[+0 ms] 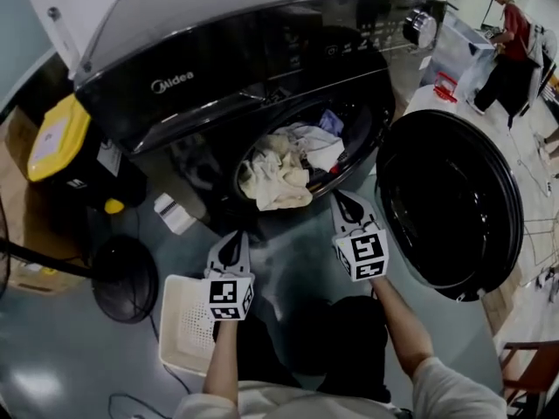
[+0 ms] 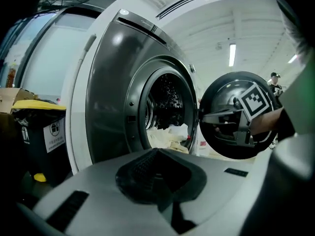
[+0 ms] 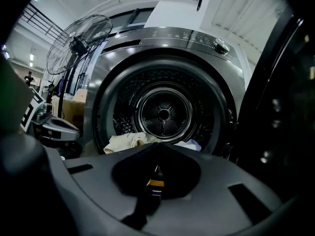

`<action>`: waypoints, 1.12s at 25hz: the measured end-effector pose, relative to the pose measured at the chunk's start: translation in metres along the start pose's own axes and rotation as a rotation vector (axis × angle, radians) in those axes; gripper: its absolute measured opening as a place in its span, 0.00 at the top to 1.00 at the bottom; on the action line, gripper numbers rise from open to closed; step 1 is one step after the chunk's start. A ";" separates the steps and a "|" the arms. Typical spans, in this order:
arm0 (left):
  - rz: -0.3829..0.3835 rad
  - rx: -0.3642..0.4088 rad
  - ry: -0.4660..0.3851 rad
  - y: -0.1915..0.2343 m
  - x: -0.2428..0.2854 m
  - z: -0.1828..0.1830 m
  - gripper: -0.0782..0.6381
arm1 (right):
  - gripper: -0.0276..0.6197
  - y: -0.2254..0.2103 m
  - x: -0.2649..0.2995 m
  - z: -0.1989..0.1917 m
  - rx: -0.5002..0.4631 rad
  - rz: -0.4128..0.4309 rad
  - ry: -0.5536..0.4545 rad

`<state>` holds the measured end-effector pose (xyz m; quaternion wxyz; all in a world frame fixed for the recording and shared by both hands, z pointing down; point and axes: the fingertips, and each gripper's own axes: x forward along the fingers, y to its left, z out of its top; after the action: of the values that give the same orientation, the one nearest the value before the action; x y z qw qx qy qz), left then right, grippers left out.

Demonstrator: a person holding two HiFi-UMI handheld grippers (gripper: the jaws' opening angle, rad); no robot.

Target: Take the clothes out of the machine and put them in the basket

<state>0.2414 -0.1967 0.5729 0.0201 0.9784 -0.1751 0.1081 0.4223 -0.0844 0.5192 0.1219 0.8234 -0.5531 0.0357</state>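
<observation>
At the far left a black bin (image 1: 61, 151) with a yellow lid stands against the machine's side, and in front of it the round dark foot of a fan (image 1: 125, 279) rests on the floor. Next to the fan lies the white basket (image 1: 179, 330), empty as far as the head view shows it; it is on the floor just beside your left forearm.

Your left gripper (image 1: 232, 239) is above the basket's right edge and points toward the machine (image 1: 218, 68). Its jaws are pressed together and nothing is between them (its own view shows the two dark pads meeting in one point).

The machine is a dark front-loader and its round opening faces you. The clothes (image 1: 278, 180) are inside the drum, low at the front of the opening: cream pieces at the left, a white piece and a small bluish one behind them at the right. One cream piece hangs a little over the lip. Neither gripper touches them.

Your right gripper (image 1: 342, 199) is just in front of the opening, near its lower right edge. Its jaws are fully closed and they hold nothing.

To the right the round door (image 1: 450, 208) stands wide open. Far behind it a person (image 1: 508, 37) in a red top stands by a white tabletop (image 1: 458, 46).
</observation>
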 end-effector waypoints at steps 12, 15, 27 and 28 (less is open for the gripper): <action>0.016 0.022 -0.024 0.009 -0.006 0.005 0.87 | 0.92 0.000 -0.001 -0.002 0.006 0.002 0.004; 0.013 0.022 -0.025 0.007 -0.008 0.004 0.87 | 0.92 -0.002 -0.002 -0.007 0.018 0.004 0.013; 0.031 0.023 -0.025 0.011 -0.016 0.003 0.87 | 0.40 0.018 0.014 -0.018 0.133 0.148 0.022; 0.033 0.024 -0.025 0.012 -0.017 0.003 0.87 | 0.40 0.021 0.018 -0.019 0.138 0.158 0.026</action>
<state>0.2227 -0.2027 0.5661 0.0046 0.9768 -0.1902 0.0983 0.4115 -0.1036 0.5439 0.0692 0.7831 -0.6108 0.0940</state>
